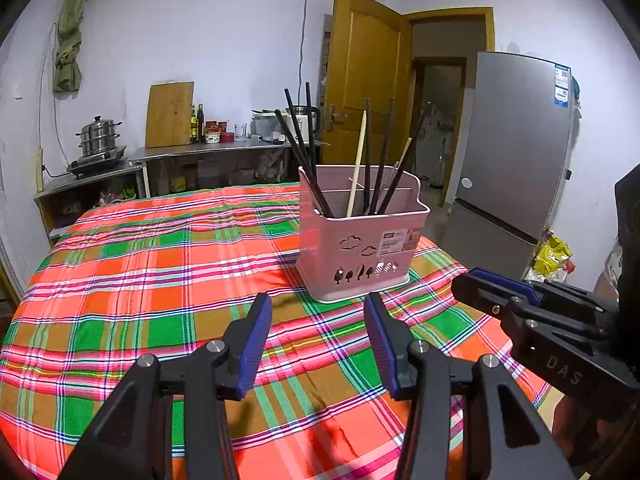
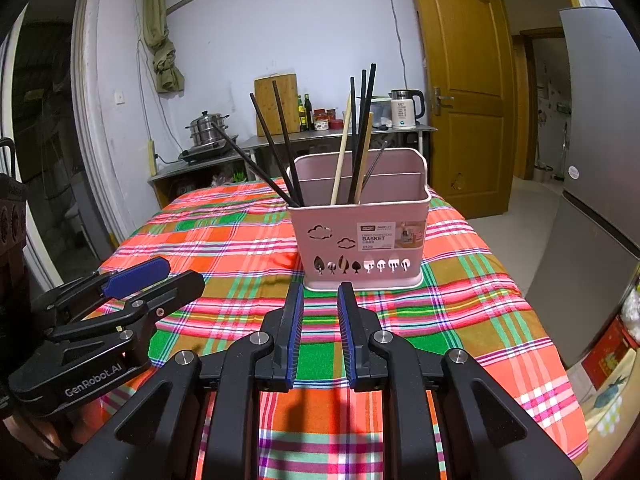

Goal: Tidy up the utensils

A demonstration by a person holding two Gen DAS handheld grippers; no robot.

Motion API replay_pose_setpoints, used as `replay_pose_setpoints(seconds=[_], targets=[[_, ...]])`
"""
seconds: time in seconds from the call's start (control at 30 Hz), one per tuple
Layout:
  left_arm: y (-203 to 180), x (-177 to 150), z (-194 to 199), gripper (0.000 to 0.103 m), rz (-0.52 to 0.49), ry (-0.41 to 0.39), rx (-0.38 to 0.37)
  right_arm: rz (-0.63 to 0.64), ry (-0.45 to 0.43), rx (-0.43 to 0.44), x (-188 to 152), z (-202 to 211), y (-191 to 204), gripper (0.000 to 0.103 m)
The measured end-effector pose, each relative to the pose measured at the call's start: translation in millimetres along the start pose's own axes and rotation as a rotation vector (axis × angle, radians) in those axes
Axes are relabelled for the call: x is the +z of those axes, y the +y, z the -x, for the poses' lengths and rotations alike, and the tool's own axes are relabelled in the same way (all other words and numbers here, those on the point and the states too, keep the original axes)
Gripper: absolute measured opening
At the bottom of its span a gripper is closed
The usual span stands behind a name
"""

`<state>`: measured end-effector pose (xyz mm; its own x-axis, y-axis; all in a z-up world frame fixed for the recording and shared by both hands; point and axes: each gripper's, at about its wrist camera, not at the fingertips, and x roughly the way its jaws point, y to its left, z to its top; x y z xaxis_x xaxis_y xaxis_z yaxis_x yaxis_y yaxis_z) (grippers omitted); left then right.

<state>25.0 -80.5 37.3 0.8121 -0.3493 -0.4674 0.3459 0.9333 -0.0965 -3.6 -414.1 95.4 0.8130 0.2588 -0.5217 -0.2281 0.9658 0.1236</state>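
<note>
your right cam reads the "basket" label on the pink basket (image 2: 362,236); left cam catches the fridge (image 1: 516,152). chopsticks (image 2: 360,136) stand inside. left gripper (image 1: 318,308) and right gripper (image 2: 319,294) both released, empty.

Lower ends of the chopsticks (image 2: 352,136) are hidden inside the pink basket (image 2: 360,240). Small print on the basket's label (image 2: 390,236) is illegible. Behind the basket, the counter jars (image 2: 326,118) are too small to identify. Right of the basket, the refrigerator (image 2: 600,160) is cut off by the frame edge.
</note>
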Motion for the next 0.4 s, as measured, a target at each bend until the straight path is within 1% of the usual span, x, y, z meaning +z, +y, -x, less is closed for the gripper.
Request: replay_pose_setpoints(seconds=[0.4], targets=[[2.5, -0.2, -0.3, 0.050, 0.014, 0.006, -0.003, 0.006, 0.002, 0.000, 0.6, -1.3, -2.1, 0.018]])
